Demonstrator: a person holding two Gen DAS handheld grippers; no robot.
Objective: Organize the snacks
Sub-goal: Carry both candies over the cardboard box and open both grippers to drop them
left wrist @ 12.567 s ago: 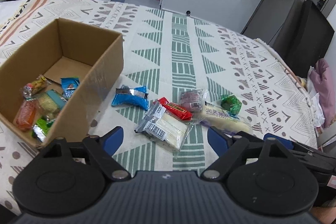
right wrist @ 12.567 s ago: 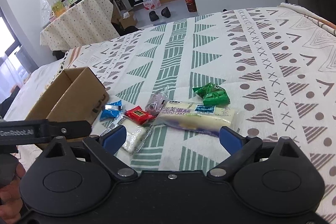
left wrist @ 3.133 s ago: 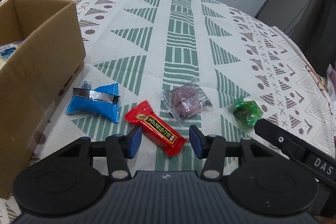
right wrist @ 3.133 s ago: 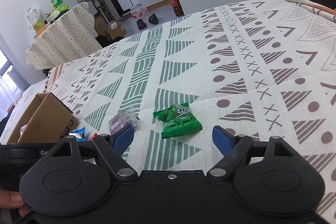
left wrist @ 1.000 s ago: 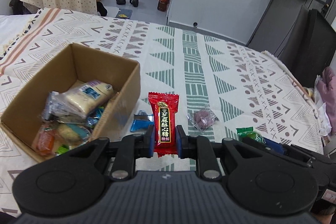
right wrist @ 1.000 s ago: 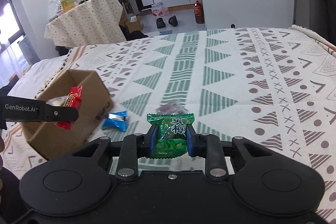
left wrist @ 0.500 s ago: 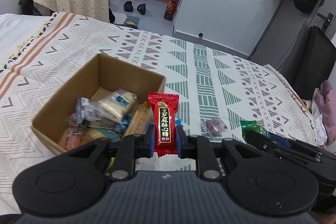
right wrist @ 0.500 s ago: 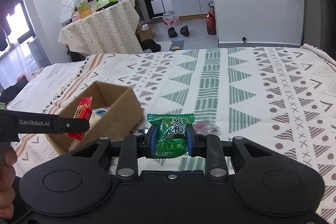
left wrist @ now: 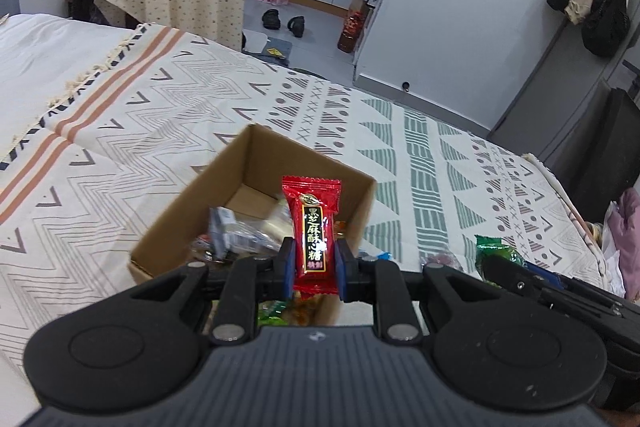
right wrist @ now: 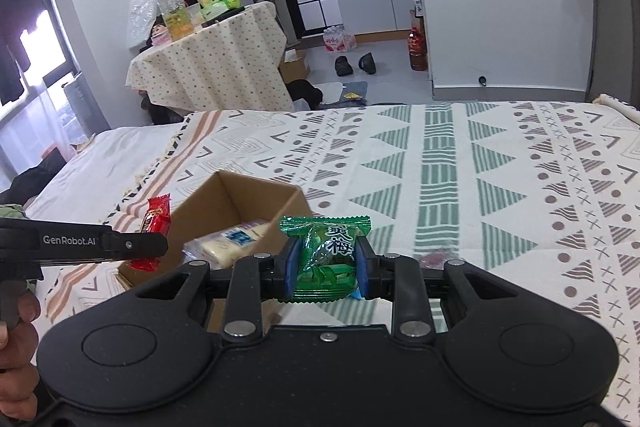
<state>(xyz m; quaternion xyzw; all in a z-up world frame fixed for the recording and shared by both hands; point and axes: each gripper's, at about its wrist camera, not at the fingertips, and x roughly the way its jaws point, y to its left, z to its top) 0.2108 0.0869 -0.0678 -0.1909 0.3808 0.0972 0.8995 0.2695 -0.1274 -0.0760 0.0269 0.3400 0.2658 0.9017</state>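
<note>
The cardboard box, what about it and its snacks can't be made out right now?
- Left wrist view: the cardboard box near wall and lower contents sit behind the left gripper and its red candy packet; the snacks inside are motion-blurred.
- Right wrist view: the right gripper and green plum candy packet hide the box's right side.

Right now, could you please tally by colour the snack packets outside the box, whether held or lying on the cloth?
Red: 1, red packet in the left gripper
Green: 1, green packet in the right gripper
Purple: 1, purple packet on the cloth
Blue: 1, blue packet, mostly hidden
Total: 4
</note>
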